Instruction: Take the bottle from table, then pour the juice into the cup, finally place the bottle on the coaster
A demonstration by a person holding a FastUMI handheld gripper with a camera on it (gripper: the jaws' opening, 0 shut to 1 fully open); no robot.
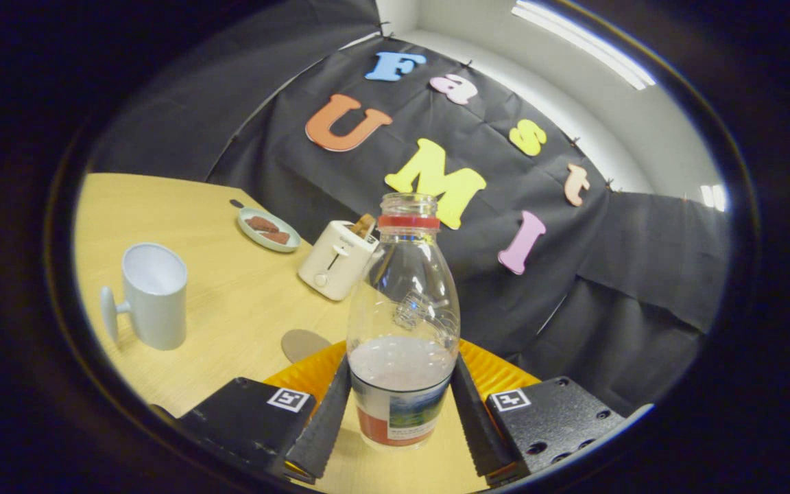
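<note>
A clear plastic bottle [403, 309] with a red neck ring and no cap stands between my fingers. Pale pink juice fills its lower part, above a coloured label. My gripper [400, 363] is shut on the bottle, with both fingers pressing its sides at the level of the juice. A pale mug-shaped cup [151, 295] with a side handle stands on the wooden table [230, 302], off to the left and beyond the fingers; its inside looks empty. A small round brown coaster [304, 344] lies flat on the table between the cup and the bottle, just ahead of the left finger [326, 418].
A ribbed orange-yellow surface [313, 376] shows behind the bottle's base on both sides. Further back stand a white toaster [337, 261] with bread in its slot and a small plate [268, 230] holding brown pieces. The table's far edge meets the black cloth wall.
</note>
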